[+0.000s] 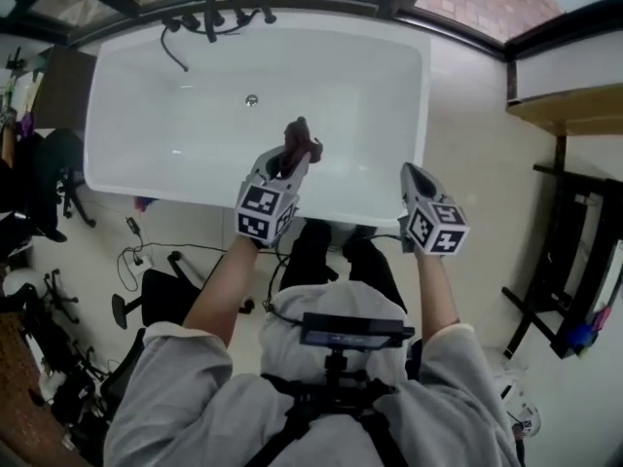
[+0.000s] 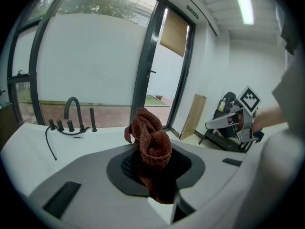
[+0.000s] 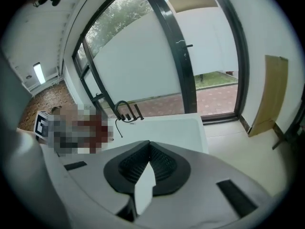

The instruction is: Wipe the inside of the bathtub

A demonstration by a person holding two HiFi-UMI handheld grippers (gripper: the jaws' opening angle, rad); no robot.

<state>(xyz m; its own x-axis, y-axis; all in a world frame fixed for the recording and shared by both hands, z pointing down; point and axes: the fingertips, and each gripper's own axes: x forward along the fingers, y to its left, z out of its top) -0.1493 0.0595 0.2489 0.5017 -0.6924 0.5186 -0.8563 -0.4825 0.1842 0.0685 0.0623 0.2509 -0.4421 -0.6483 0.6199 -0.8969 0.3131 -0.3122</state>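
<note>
A white bathtub [image 1: 127, 115] fills the upper middle of the head view, with a drain [image 1: 251, 100] in its floor. My left gripper [image 1: 295, 147] is shut on a dark red cloth [image 1: 300, 140], held over the tub's near side. In the left gripper view the cloth [image 2: 151, 147] bunches up between the jaws. My right gripper [image 1: 413, 175] hangs above the tub's near right corner, jaws closed together with nothing in them. The tub [image 3: 176, 128] shows beyond the right gripper [image 3: 148, 152].
A black tap set with a hose [image 1: 209, 19] stands at the tub's far rim, also seen as taps [image 2: 71, 118]. Cables and stands [image 1: 146, 261] lie on the floor at left. A dark frame [image 1: 565, 261] stands at right. Tall windows rise behind the tub.
</note>
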